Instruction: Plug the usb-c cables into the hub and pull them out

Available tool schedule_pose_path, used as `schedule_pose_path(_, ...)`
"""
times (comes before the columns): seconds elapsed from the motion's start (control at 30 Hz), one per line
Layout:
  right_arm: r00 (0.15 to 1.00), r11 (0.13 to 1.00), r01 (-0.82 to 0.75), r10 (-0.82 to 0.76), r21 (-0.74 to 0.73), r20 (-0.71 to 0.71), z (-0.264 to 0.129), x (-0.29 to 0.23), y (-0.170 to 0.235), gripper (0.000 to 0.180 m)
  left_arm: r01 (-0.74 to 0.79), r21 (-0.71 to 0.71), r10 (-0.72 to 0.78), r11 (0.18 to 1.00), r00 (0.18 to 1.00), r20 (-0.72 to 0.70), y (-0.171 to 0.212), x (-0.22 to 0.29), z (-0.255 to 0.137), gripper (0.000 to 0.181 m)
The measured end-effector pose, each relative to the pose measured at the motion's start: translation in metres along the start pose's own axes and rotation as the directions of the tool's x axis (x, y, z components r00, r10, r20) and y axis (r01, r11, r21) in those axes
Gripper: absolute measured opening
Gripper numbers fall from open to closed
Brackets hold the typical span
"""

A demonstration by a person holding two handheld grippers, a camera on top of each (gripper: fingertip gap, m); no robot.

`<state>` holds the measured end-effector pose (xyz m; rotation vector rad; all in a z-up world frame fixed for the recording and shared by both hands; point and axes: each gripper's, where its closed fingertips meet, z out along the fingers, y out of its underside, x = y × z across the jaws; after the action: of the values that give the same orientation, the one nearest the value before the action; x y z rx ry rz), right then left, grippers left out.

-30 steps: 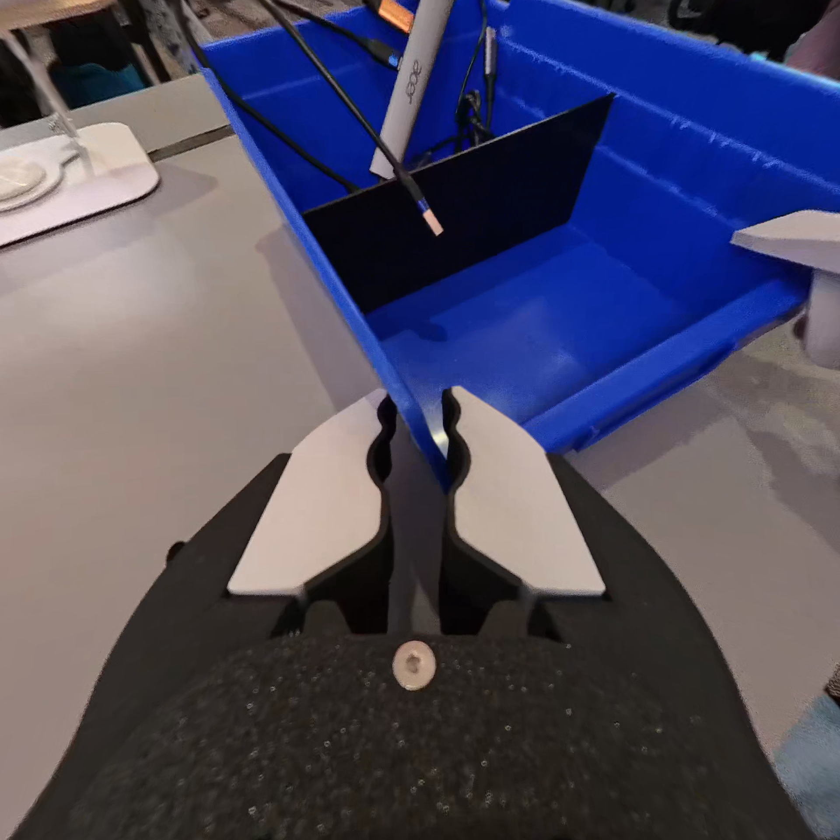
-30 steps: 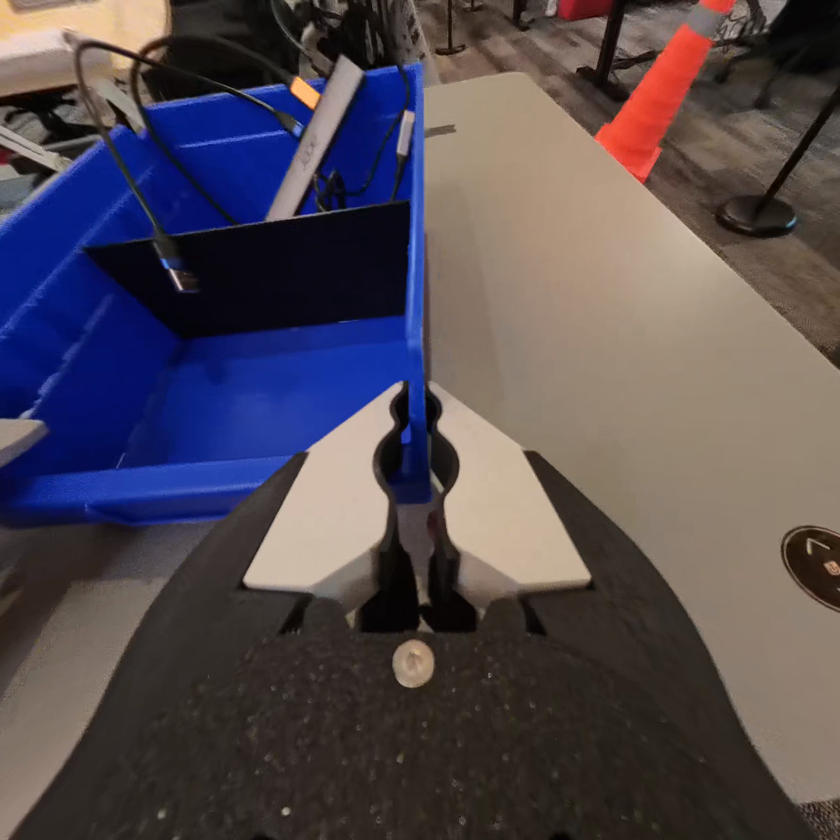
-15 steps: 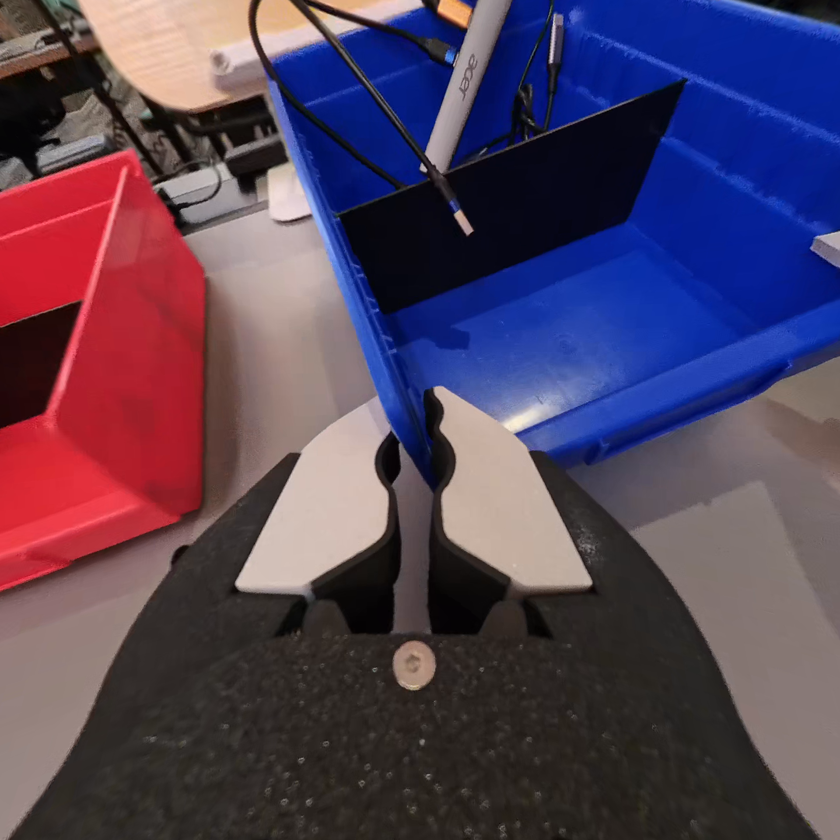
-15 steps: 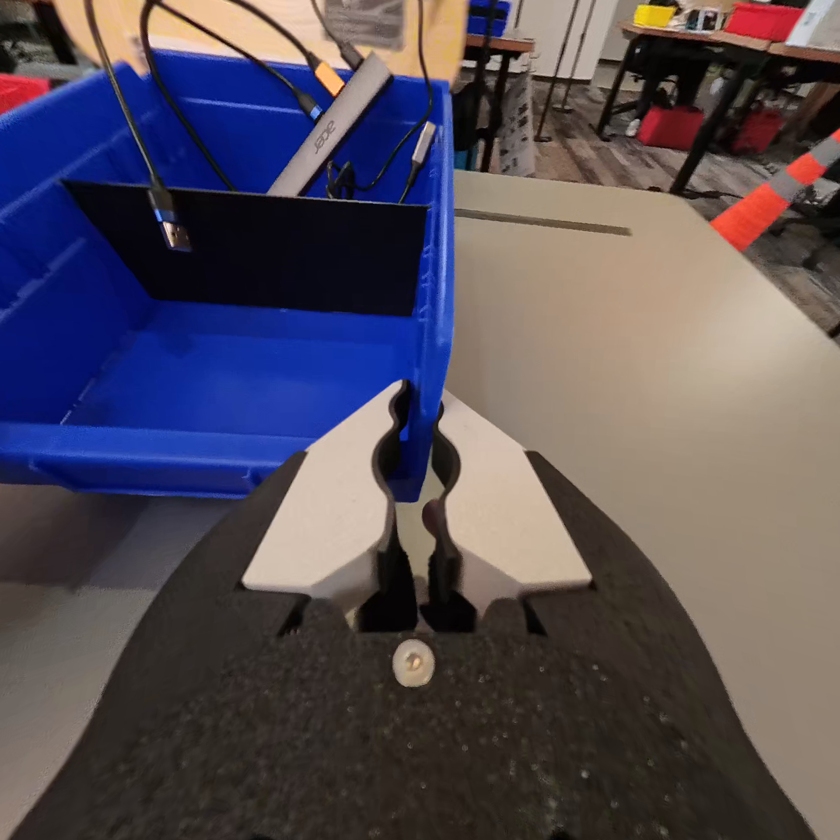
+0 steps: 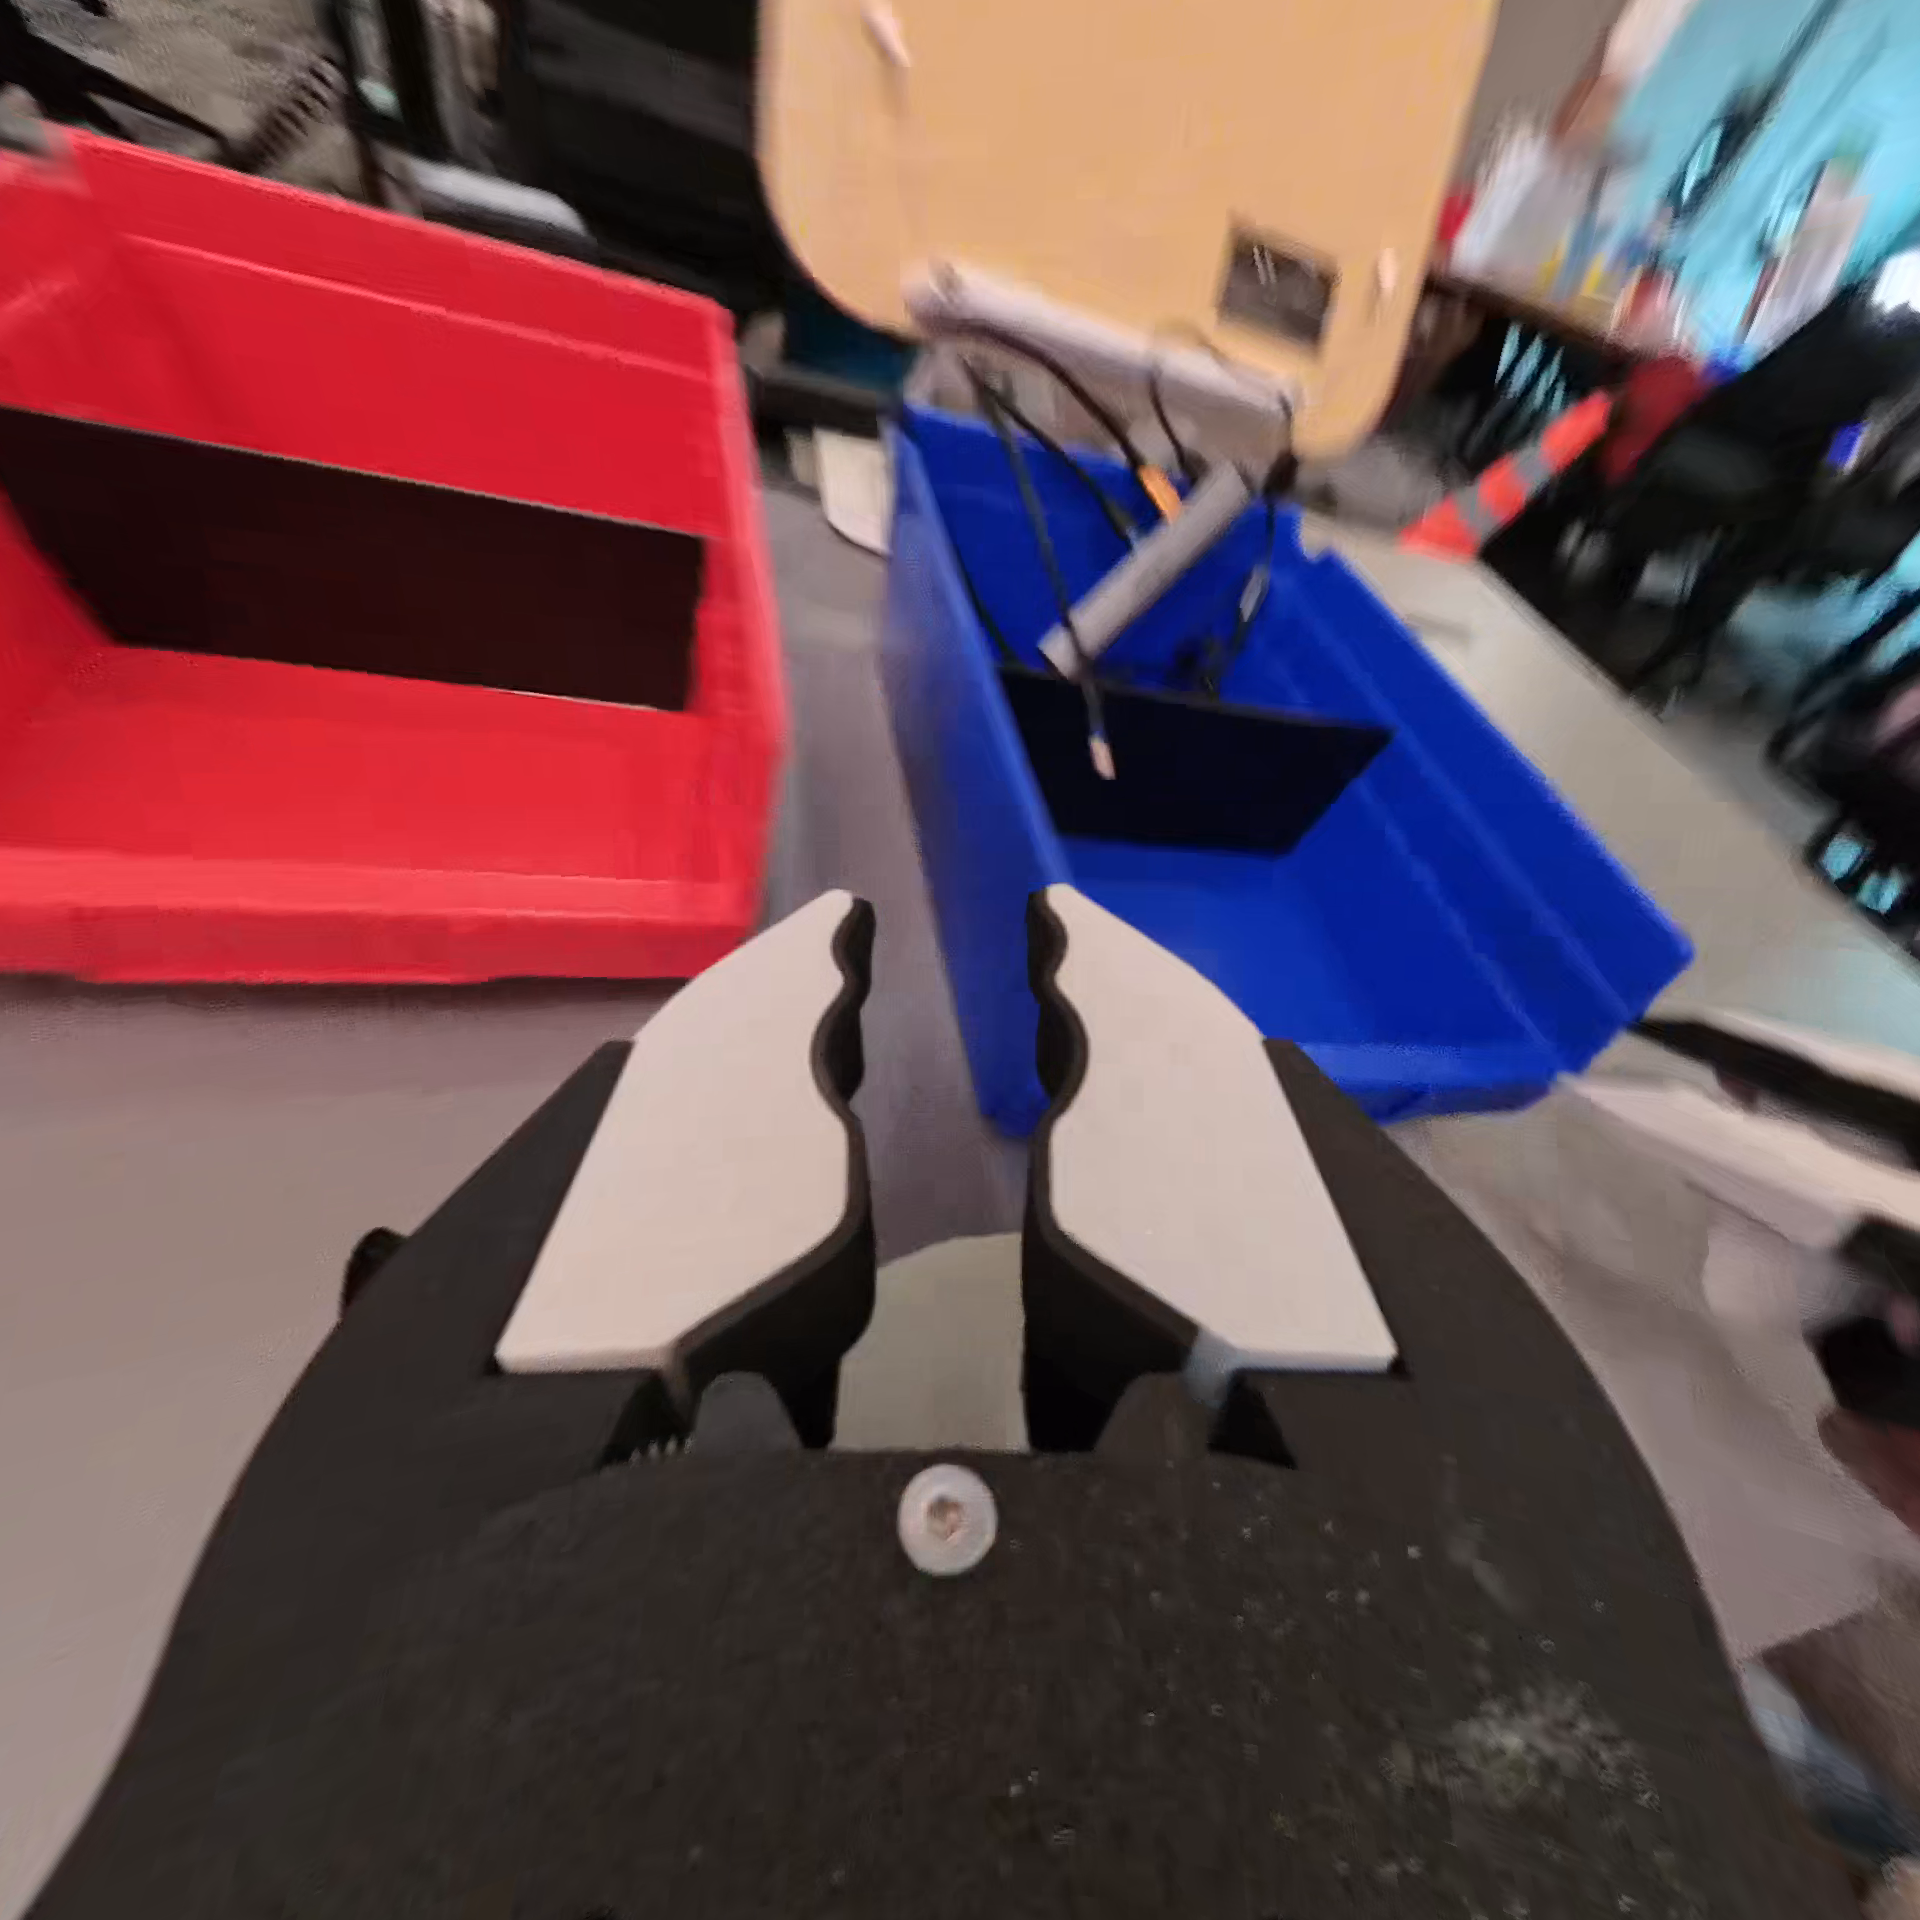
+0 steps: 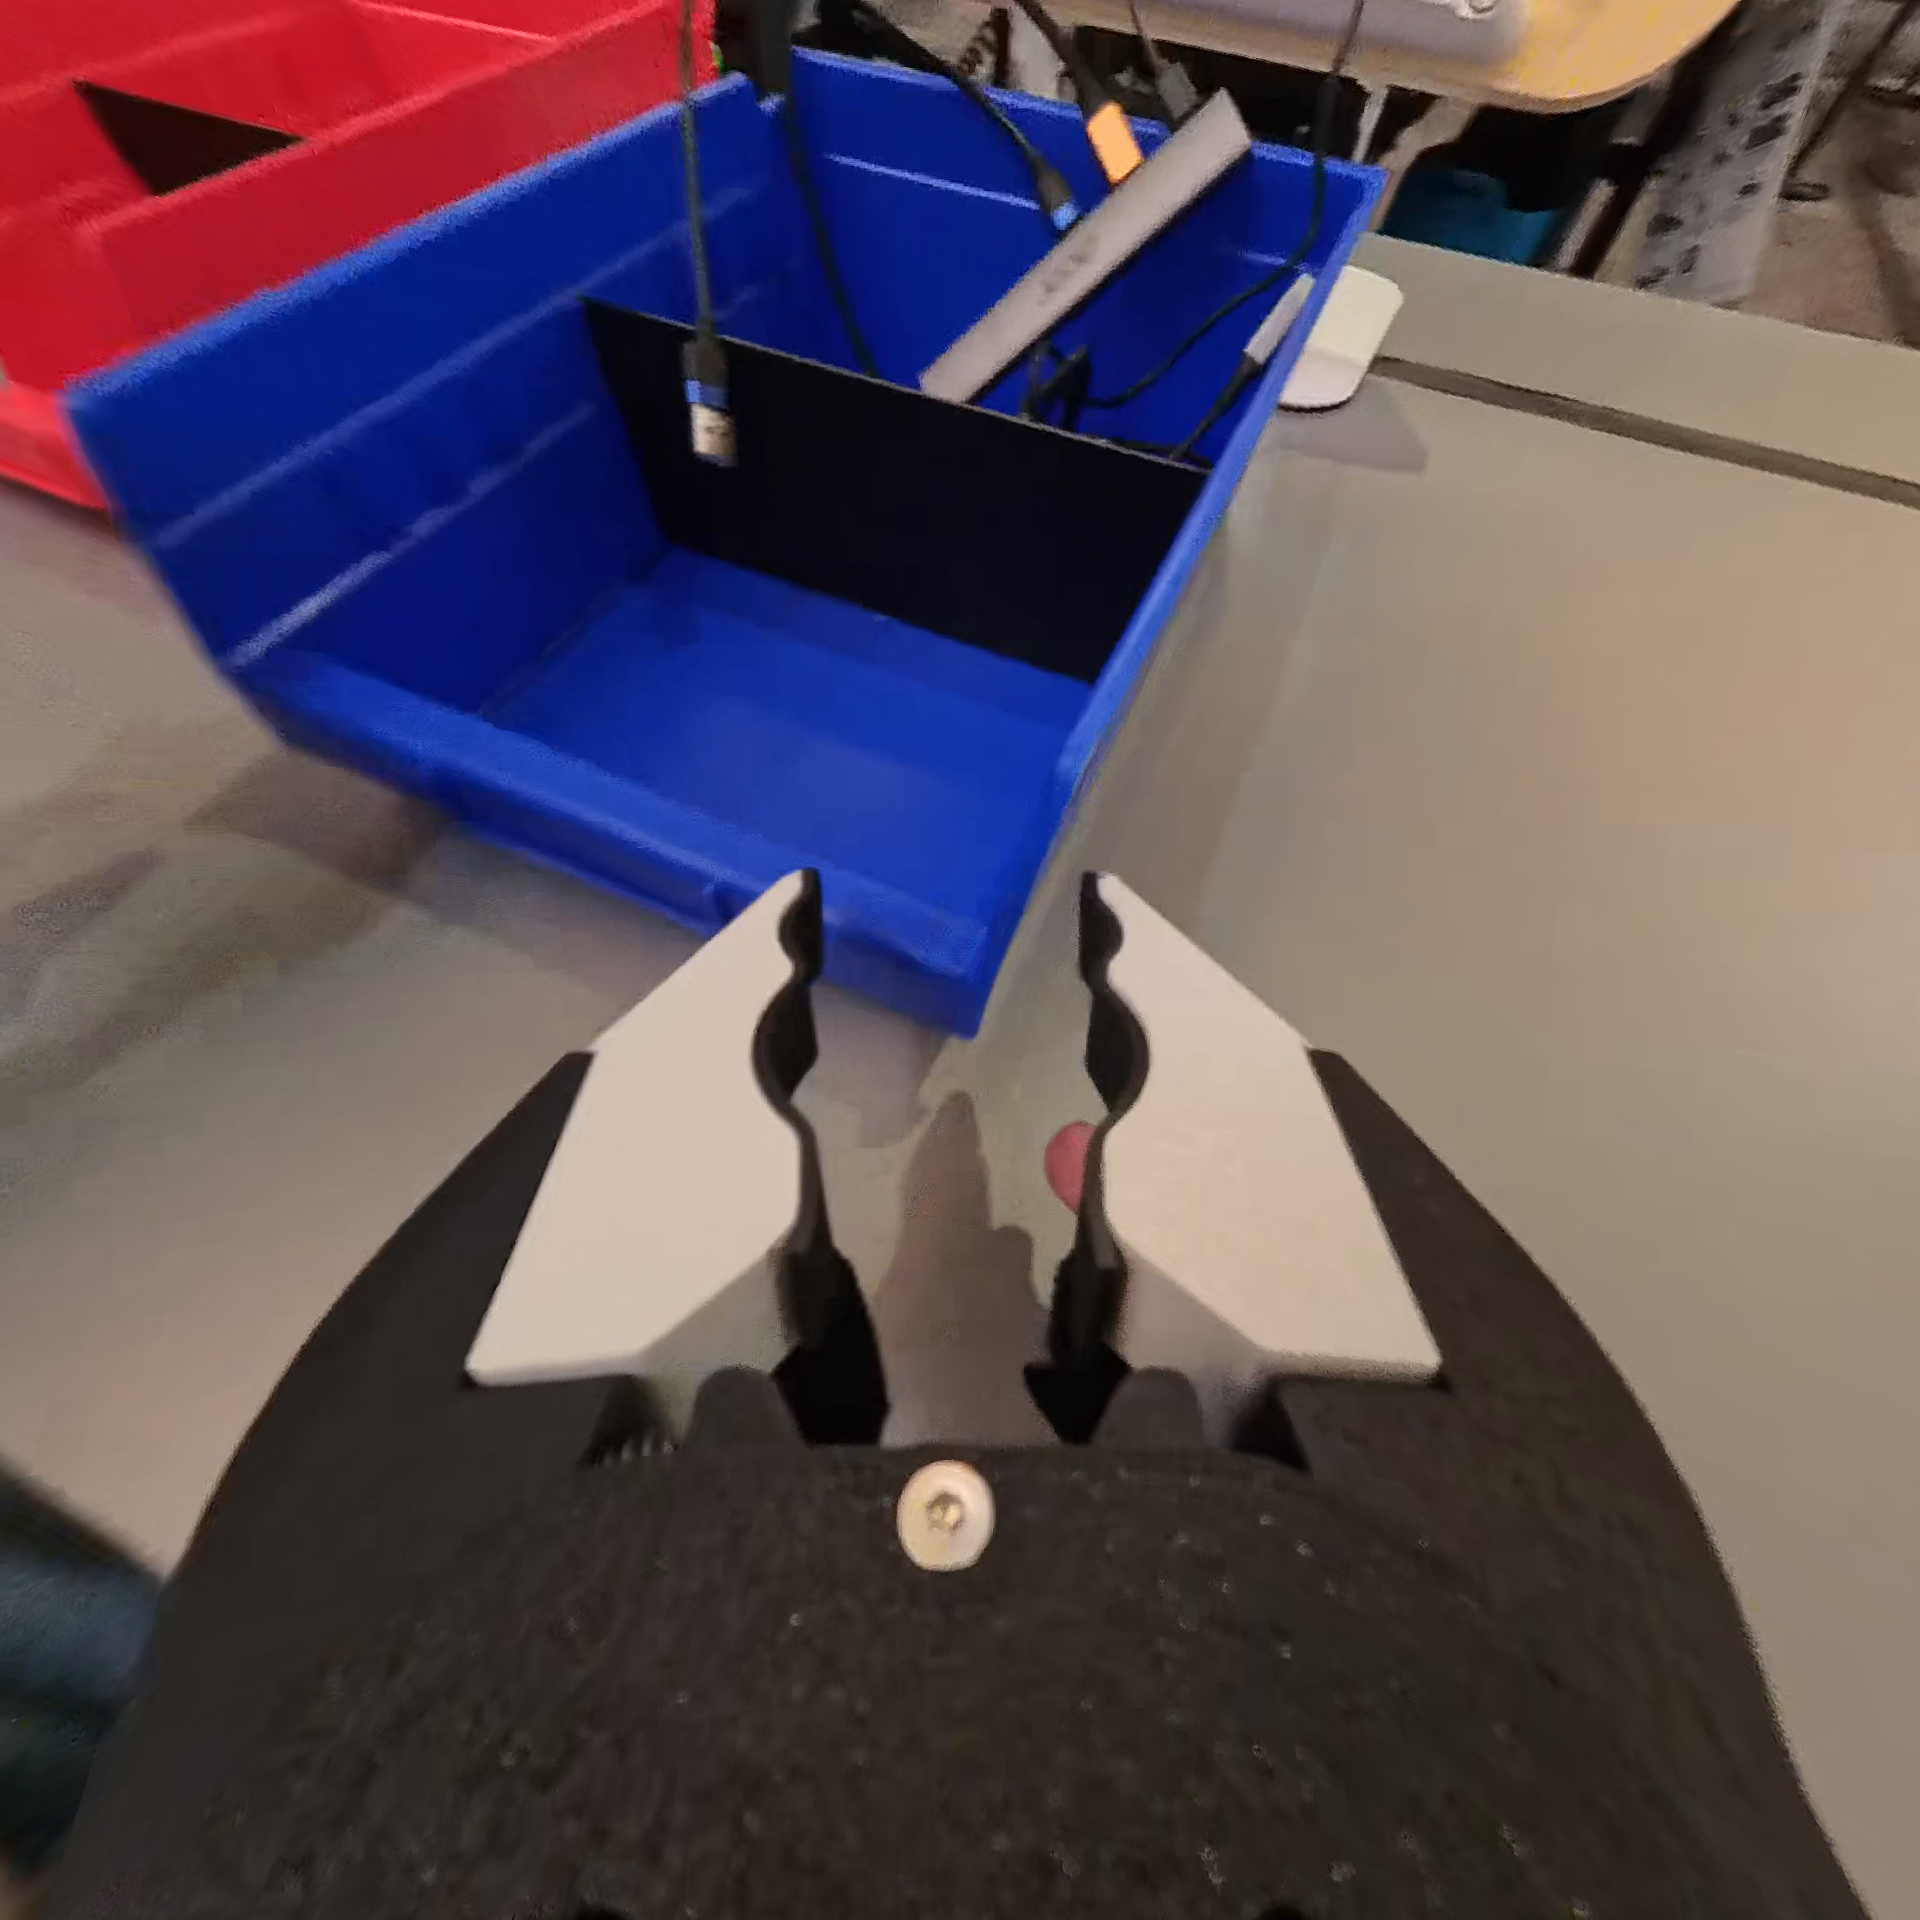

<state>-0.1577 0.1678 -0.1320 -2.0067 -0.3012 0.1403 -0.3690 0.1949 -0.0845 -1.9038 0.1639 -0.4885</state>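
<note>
Well beyond both open tongs (image 6: 948, 914), probably hub (image 6: 1081, 249).

A blue bin (image 6: 395, 499) with a black divider (image 6: 935, 520) beside a red bin (image 5: 364, 810); grey hub (image 6: 1081, 255).

Left wrist view is motion-blurred throughout. The slim grey metal hub (image 6: 1091, 249) has its lower end hidden behind the black flat divider panel (image 6: 935, 509). The red plastic bin (image 5: 364, 644) is cut off at the left edge.

Grey table (image 6: 1558, 727), tan wooden board (image 5: 1091, 156), cluttered room behind
</note>
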Motion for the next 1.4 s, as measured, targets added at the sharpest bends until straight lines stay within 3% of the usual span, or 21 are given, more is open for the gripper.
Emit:
schedule_pose_path(0.07, 0.998, 0.999, -0.014, 0.011, 0.042, 0.069, -0.020, -0.013, -0.002, 0.050, 0.079, 0.060, -0.082, 0.995, 0.996, 0.038, -0.010, -0.049, -0.026, 0.035)
schedule_pose_path(0.2, 0.970, 0.994, 0.046, -0.068, 0.098, 0.233, -0.047, -0.063, -0.012, 0.044, 0.031, -0.054, -0.014, 0.998, 0.958, 0.286, 0.005, -0.174, -0.050, 0.050)
schedule_pose_path(0.33, 0.826, 0.992, 0.122, -0.124, 0.041, 0.550, -0.065, -0.143, 0.010, 0.048, 0.021, -0.072, 0.006, 0.997, 0.935, 0.356, -0.019, -0.231, -0.043, 0.048)
schedule_pose_path(0.47, 0.770, 0.994, 0.112, -0.100, 0.021, 0.630, -0.062, -0.176, 0.021, 0.049, -0.022, -0.161, 0.072, 0.987, 0.949, 0.308, -0.031, -0.254, -0.009, 0.050)
schedule_pose_path(0.57, 0.780, 0.994, 0.088, -0.032, -0.058, 0.626, -0.042, -0.186, 0.028, 0.061, -0.035, -0.236, 0.096, 0.971, 0.963, 0.251, -0.022, -0.257, 0.021, 0.043)
schedule_pose_path(0.63, 0.786, 0.989, 0.088, 0.006, -0.122, 0.618, -0.032, -0.190, 0.031, 0.065, -0.043, -0.200, 0.090, 0.979, 0.968, 0.236, -0.024, -0.256, 0.033, 0.017)
schedule_pose_path(0.73, 0.821, 0.990, 0.078, 0.004, -0.119, 0.572, -0.017, -0.190, 0.020, 0.065, -0.008, -0.195, 0.052, 0.981, 0.974, 0.221, -0.018, -0.252, 0.033, 0.004)
schedule_pose_path(0.9, 0.886, 0.999, 0.020, -0.004, -0.030, 0.463, 0.019, -0.193, -0.019, 0.064, -0.079, -0.278, 0.166, 0.957, 0.937, 0.307, 0.006, -0.233, -0.013, 0.003)
schedule_pose_path(1.1, 0.934, 0.999, -0.025, 0.015, 0.024, 0.358, 0.061, -0.222, -0.036, 0.063, 0.014, -0.287, 0.108, 0.958, 0.908, 0.405, 0.040, -0.202, -0.086, 0.003)
schedule_pose_path(1.13, 0.939, 0.999, -0.019, 0.006, 0.033, 0.343, 0.065, -0.226, -0.037, 0.058, 0.025, -0.288, 0.101, 0.957, 0.905, 0.414, 0.044, -0.196, -0.095, 0.003)
schedule_pose_path(1.23, 0.981, 0.993, 0.053, -0.071, 0.104, 0.182, 0.074, -0.217, -0.044, 0.010, 0.031, -0.271, 0.095, 0.962, 0.892, 0.443, 0.054, -0.181, -0.113, 0.004)
schedule_pose_path(1.33, 0.976, 0.975, 0.156, -0.176, 0.155, 0.125, 0.070, -0.217, -0.053, 0.004, -0.063, -0.245, 0.185, 0.967, 0.838, 0.513, 0.055, -0.172, -0.129, 0.004)
schedule_pose_path(1.4, 0.978, 0.968, 0.146, -0.173, 0.203, 0.118, 0.063, -0.216, -0.066, 0.003, -0.061, -0.163, 0.140, 0.985, 0.834, 0.534, 0.046, -0.165, -0.136, 0.004)
